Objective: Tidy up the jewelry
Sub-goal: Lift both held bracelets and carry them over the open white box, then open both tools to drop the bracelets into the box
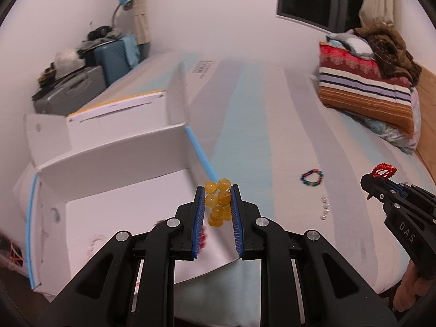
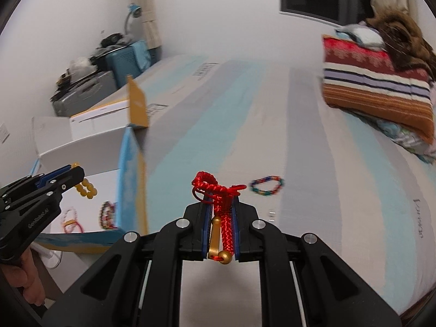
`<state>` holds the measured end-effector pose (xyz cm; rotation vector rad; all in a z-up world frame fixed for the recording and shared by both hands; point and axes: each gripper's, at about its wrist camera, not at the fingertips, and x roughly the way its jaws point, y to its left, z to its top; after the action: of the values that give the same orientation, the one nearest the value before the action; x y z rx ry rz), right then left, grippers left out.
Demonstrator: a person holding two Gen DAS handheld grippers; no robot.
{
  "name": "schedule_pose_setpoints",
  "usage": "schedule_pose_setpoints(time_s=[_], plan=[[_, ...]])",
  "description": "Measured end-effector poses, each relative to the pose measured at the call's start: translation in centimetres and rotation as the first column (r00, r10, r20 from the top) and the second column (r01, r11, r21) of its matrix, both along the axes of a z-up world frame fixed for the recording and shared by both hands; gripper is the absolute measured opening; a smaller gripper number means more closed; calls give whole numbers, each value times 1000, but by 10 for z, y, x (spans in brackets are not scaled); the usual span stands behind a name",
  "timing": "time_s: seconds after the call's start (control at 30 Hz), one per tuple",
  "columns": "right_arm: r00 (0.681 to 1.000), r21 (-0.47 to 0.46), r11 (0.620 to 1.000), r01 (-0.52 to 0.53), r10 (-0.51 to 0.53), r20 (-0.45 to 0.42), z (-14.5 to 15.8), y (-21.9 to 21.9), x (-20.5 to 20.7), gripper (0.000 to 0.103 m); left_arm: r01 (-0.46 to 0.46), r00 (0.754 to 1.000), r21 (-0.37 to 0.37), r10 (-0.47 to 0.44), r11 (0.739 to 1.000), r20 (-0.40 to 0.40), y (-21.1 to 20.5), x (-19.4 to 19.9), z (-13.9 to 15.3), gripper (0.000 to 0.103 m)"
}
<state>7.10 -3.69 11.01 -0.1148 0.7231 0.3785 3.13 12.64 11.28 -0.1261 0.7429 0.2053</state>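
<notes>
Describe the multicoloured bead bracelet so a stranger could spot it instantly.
On the striped mattress, right of the open white box, lies the multicoloured bead bracelet. It is a loose ring of blue, green and red beads; the small clear beads nearby are colourless.

Left tool (image 1: 217, 190) pinching amber bead bracelet (image 1: 219, 203) above white box (image 1: 114, 147).

Left gripper (image 1: 217, 190) and right gripper (image 2: 221, 203) jaws clamped.

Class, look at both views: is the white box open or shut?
Open. The white box has its flaps raised, and bracelets lie visible on its floor.
</notes>
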Motion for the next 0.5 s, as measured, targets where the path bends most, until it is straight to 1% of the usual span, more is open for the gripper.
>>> schedule_pose_setpoints(time_s=[0.17, 0.33, 0.5], plan=[[997, -15, 997, -75, 75, 3, -2, 49, -11, 11, -72, 997, -7, 72, 997, -3, 42, -23, -3, 18], [988, -33, 987, -154, 154, 3, -6, 102, -22, 11, -137, 991, -17, 137, 990, -15, 82, -42, -9, 18], [974, -61, 972, -228, 228, -7, -15, 153, -33, 11, -194, 980, -29, 192, 981, -41, 120, -61, -23, 18]])
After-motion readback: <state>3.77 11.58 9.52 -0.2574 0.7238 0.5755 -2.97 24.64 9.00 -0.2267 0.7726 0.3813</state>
